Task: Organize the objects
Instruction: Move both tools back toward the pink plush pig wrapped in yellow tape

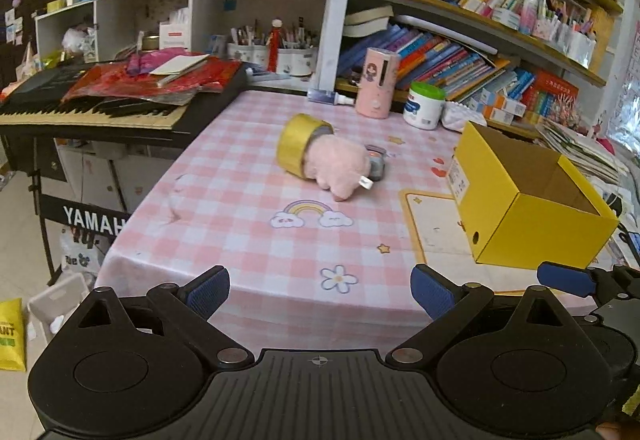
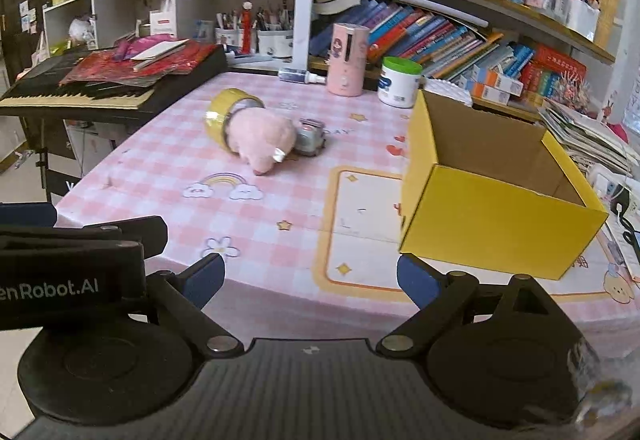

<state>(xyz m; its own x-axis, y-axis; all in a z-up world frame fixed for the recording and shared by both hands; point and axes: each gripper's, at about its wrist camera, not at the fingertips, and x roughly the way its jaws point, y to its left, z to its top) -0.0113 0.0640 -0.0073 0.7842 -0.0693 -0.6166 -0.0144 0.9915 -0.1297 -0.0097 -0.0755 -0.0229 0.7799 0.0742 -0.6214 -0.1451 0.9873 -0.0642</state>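
Observation:
A pink plush toy (image 1: 340, 166) (image 2: 262, 138) lies mid-table, leaning against a yellow tape roll (image 1: 298, 138) (image 2: 224, 112) on its left. A small grey toy car (image 1: 376, 160) (image 2: 310, 136) sits just behind it on the right. An open, empty yellow cardboard box (image 1: 528, 208) (image 2: 496, 200) stands at the right. My left gripper (image 1: 320, 292) hovers open at the table's near edge, nothing between its blue pads. My right gripper (image 2: 310, 280) is open too, near the box's front corner, holding nothing.
A pink checked cloth covers the table (image 1: 248, 240) (image 2: 160, 176). A keyboard (image 1: 100, 108) (image 2: 80, 92) piled with red papers borders the left. A pink cylinder (image 1: 378, 82) (image 2: 348, 58), a white jar (image 1: 424, 106) (image 2: 400, 82) and bookshelves line the back.

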